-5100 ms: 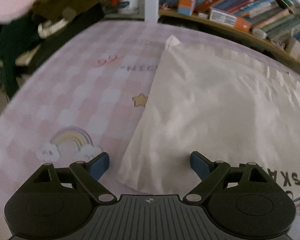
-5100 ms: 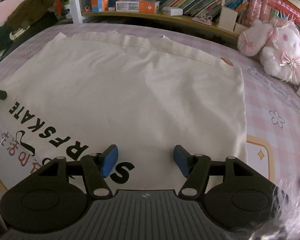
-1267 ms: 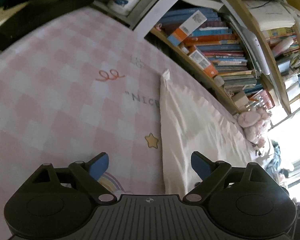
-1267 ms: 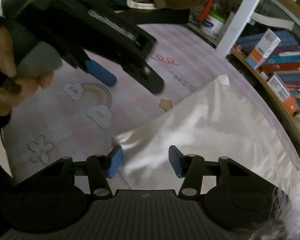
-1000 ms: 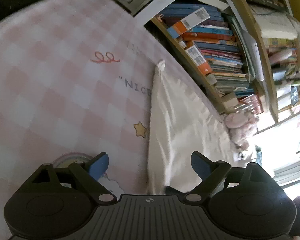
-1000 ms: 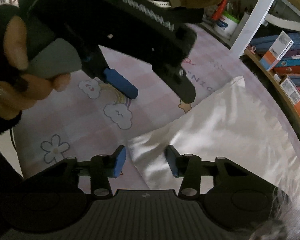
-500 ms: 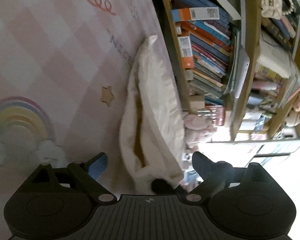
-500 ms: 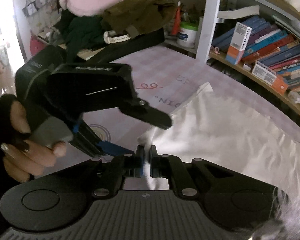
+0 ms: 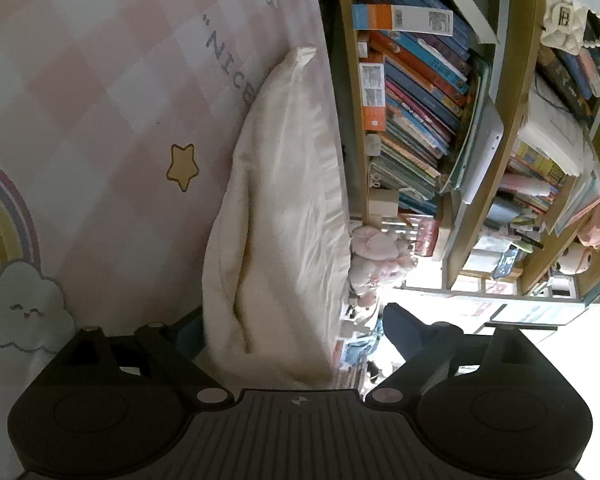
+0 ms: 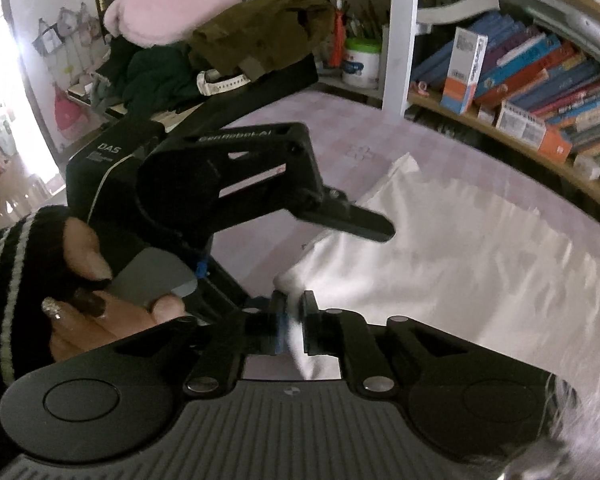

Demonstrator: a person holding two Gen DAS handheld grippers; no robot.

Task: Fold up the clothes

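Note:
A cream garment (image 10: pixel 452 252) lies on the pink checked sheet (image 10: pixel 336 128). My right gripper (image 10: pixel 292 316) is shut on its near-left corner and holds that corner lifted. In the left wrist view the same cloth (image 9: pixel 284 216) hangs up between the fingers of my left gripper (image 9: pixel 292 328), which is open and rolled sideways. The left gripper's body (image 10: pixel 228 184) shows in the right wrist view, just left of the lifted corner, held by a hand in a striped sleeve.
A bookshelf (image 10: pixel 540 92) full of books runs along the far side of the bed. A pink plush toy (image 9: pixel 376 252) sits by the shelf. A pile of dark clothes and a pink cushion (image 10: pixel 168 12) lie at the back left.
My right gripper closed on the garment's corner and lifted it. My left gripper rolled sideways and moved in, so the raised cloth now stands between its open fingers.

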